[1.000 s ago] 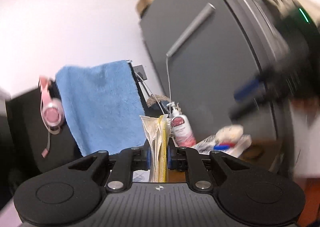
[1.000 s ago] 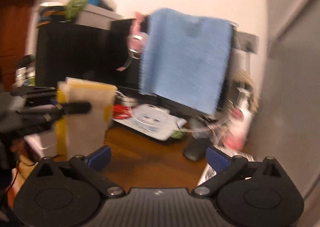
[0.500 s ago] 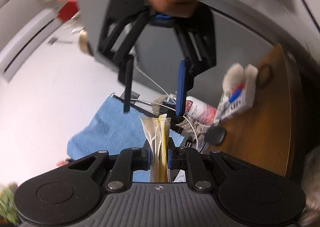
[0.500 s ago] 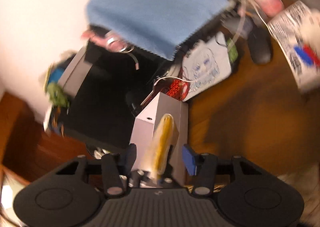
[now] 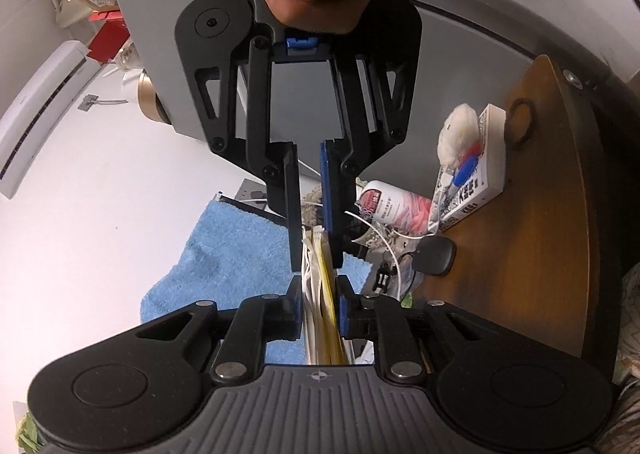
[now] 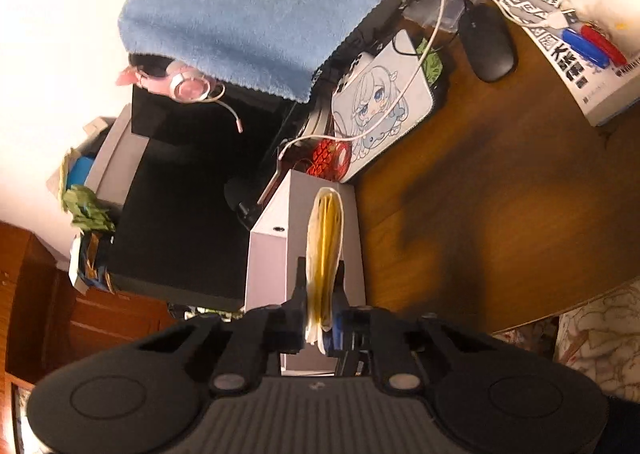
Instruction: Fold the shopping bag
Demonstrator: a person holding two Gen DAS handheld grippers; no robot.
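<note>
The shopping bag (image 5: 322,318) is a narrow folded bundle of cream and yellow layers, held up in the air. My left gripper (image 5: 319,288) is shut on its lower end. From above, a hand holds my right gripper (image 5: 317,254) pointing down, its fingers (image 5: 294,206) closed against the bag's upper end, tip to tip with the left one. In the right wrist view the same bag (image 6: 326,230) sticks out edge-on from between my right gripper (image 6: 319,288), which is shut on it. The left gripper is hidden in that view.
Below lies a wooden desk (image 6: 500,190) with a black mouse (image 6: 486,48), a printed mouse pad (image 6: 380,114), a white box (image 6: 272,222), a book with a plush toy (image 5: 470,182) and a pink bottle (image 5: 394,206). A blue towel (image 6: 256,2) hangs over a black monitor.
My right gripper, open and off to the side a second ago, swung over the bag and closed on its upper end. The left gripper kept its hold and tilted upward.
</note>
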